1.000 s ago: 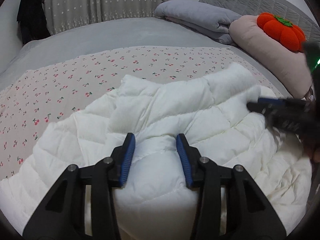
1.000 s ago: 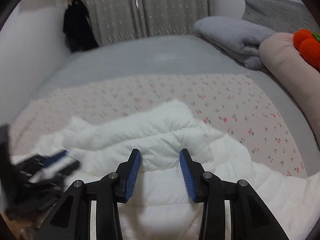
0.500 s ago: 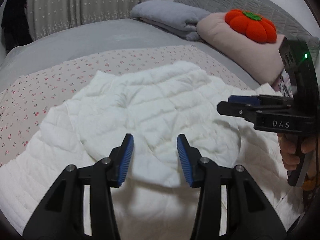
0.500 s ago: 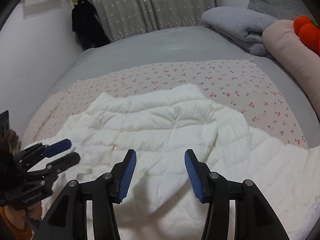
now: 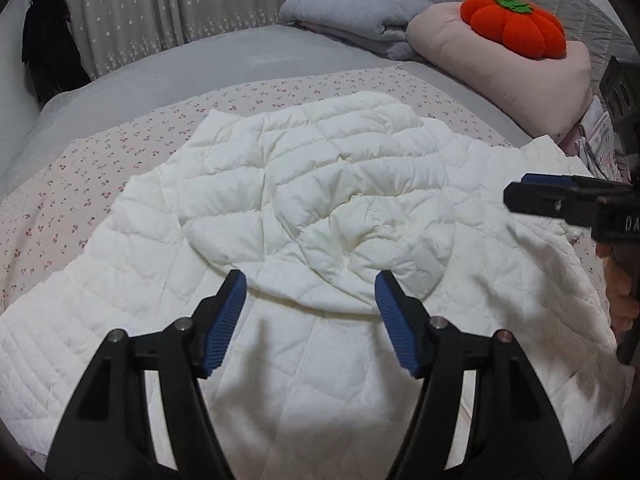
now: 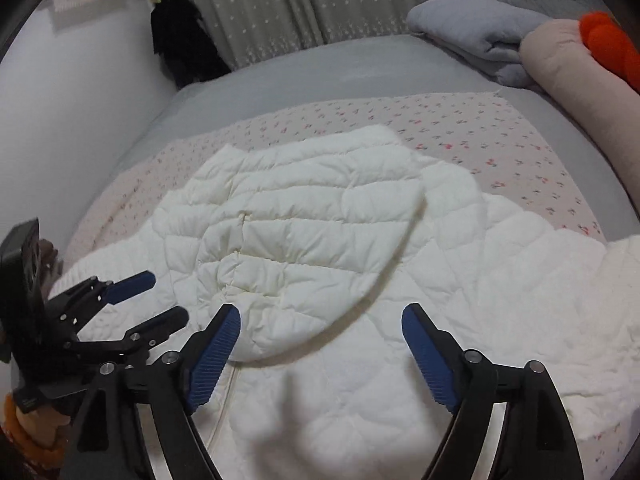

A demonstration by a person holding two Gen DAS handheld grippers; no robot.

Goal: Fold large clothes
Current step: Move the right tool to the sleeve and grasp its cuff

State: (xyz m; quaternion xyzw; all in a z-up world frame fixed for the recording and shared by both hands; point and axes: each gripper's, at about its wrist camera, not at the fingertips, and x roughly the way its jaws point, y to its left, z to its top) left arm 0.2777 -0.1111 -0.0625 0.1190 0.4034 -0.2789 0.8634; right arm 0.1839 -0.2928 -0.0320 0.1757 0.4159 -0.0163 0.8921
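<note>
I had the bed [image 5: 248,56] filling both views, its grey cover running back to the starred curtains [image 5: 168,4]. Across it lay a cherry-print sheet [image 5: 72,184], and on that sheet the white quilted jacket [image 5: 360,392] was spread wide, reaching from the left edge of my left wrist view to the right. Its rounded hood [image 5: 320,208] lay folded down flat onto the body of the jacket, the curved hem of the hood just ahead of my left fingers; in the right wrist view the same hood [image 6: 304,240] sat between the two tools.

At the head of the bed I saw a pale pink pillow [image 5: 500,76] with an orange pumpkin cushion [image 5: 516,26] resting on top, and a folded grey blanket [image 5: 352,16] beside it. A dark garment [image 5: 48,56] hung in the far corner by the curtains.

My left gripper [image 5: 308,300] hovered above the jacket with its fingers spread wide and nothing between them. My right gripper [image 6: 320,332] was likewise held wide apart over the jacket, gripping nothing. From the left view the right tool showed at the right edge, side-on above the jacket's right part.
</note>
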